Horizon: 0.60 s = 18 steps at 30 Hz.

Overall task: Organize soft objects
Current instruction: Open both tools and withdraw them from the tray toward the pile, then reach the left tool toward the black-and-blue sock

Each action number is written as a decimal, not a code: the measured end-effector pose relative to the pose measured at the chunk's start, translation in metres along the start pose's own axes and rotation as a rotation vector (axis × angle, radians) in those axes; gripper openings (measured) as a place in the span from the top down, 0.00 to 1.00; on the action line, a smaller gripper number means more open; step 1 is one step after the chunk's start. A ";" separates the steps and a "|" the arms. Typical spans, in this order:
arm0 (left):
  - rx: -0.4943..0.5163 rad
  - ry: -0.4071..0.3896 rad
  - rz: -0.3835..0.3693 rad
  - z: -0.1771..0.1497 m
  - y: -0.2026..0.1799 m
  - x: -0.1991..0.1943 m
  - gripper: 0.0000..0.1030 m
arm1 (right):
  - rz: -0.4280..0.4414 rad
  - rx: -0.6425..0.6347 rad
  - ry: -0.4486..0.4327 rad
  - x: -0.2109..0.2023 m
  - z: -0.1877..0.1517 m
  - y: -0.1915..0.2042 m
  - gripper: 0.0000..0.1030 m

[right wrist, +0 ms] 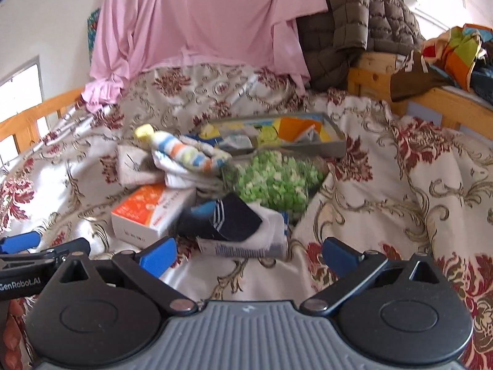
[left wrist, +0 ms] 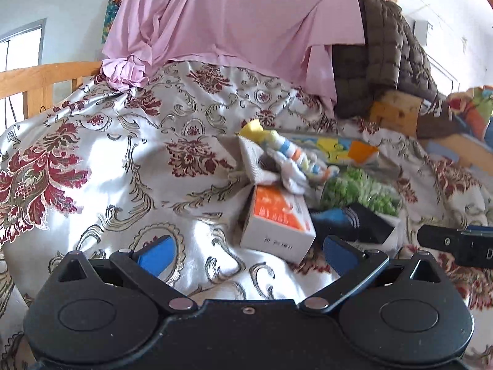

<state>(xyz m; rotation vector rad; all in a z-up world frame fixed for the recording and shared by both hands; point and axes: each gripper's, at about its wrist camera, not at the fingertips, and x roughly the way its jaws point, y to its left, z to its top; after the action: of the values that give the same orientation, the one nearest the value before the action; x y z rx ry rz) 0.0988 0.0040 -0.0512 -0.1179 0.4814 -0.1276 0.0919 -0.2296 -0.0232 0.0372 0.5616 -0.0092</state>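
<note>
Lying on the bed [right wrist: 385,166], a striped sock [right wrist: 185,154] tops the pile beside an orange box [right wrist: 151,212] and dark sock [right wrist: 228,219]. Left hand-held gripper [left wrist: 246,252] and right hand-held gripper [right wrist: 246,254] both gape wide, holding nothing.

Both tools share black housings with round discs, silver pivot screws and blue-padded fingers [left wrist: 160,254]; the right gripper [right wrist: 248,254] has a ribbed grey plate; the left gripper [left wrist: 246,254] side reads "GenRobot.AI".
</note>
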 end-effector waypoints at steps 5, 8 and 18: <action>0.038 0.021 0.011 -0.005 -0.002 0.004 0.01 | -0.002 0.005 0.064 0.010 -0.003 -0.002 0.00; 0.037 0.032 0.018 -0.006 -0.002 0.005 0.01 | -0.002 0.001 0.090 0.014 -0.004 -0.002 0.00; 0.060 0.054 0.019 -0.007 -0.005 0.009 0.01 | -0.042 0.034 0.163 0.027 -0.005 -0.008 0.00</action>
<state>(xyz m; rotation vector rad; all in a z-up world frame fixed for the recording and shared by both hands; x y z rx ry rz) 0.1026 -0.0028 -0.0608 -0.0510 0.5325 -0.1265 0.1115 -0.2373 -0.0423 0.0600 0.7248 -0.0572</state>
